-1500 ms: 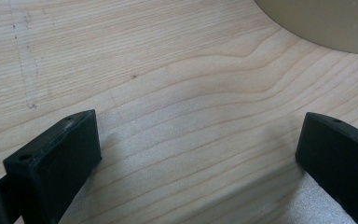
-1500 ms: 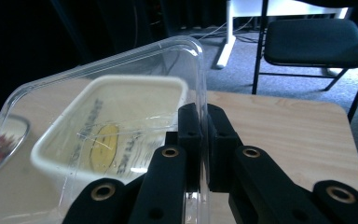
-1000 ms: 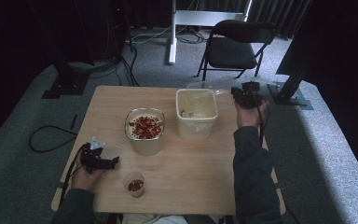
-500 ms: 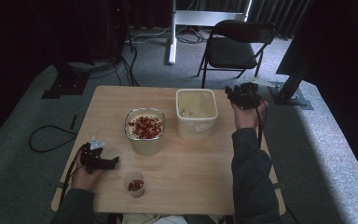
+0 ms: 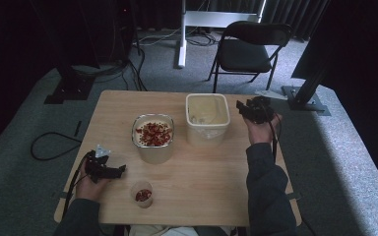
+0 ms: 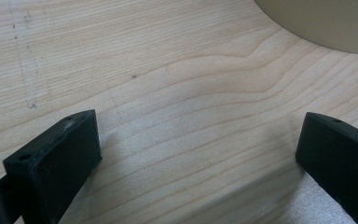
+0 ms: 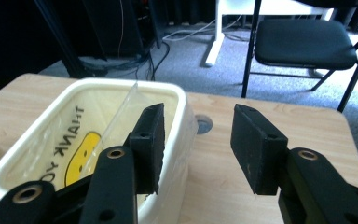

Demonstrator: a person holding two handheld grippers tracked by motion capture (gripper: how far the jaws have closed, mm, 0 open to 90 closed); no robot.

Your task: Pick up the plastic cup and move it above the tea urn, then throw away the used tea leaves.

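A cream rectangular tub (image 5: 206,118) lined with a clear plastic bag (image 7: 70,140) stands at the back of the wooden table (image 5: 202,182). My right gripper (image 5: 243,109) hovers just right of the tub's rim. Its jaws (image 7: 196,135) have just been opening and hold nothing. A metal bowl (image 5: 153,137) of cream food topped with red bits sits left of the tub. Near the front edge stands a small clear cup (image 5: 141,194) of red bits. My left gripper (image 5: 120,171) rests low at the front left, open over bare wood (image 6: 196,149), with the bowl's base (image 6: 326,23) ahead of it.
A black folding chair (image 5: 248,51) and a white stand leg (image 5: 182,39) are beyond the table's far edge. Cables (image 5: 54,142) lie on the grey carpet to the left. A round hole (image 7: 204,124) marks the tabletop near the tub.
The right hand has drifted a little left, closer to the tub's right rim. The left hand, bowl, tub and cup have stayed put.
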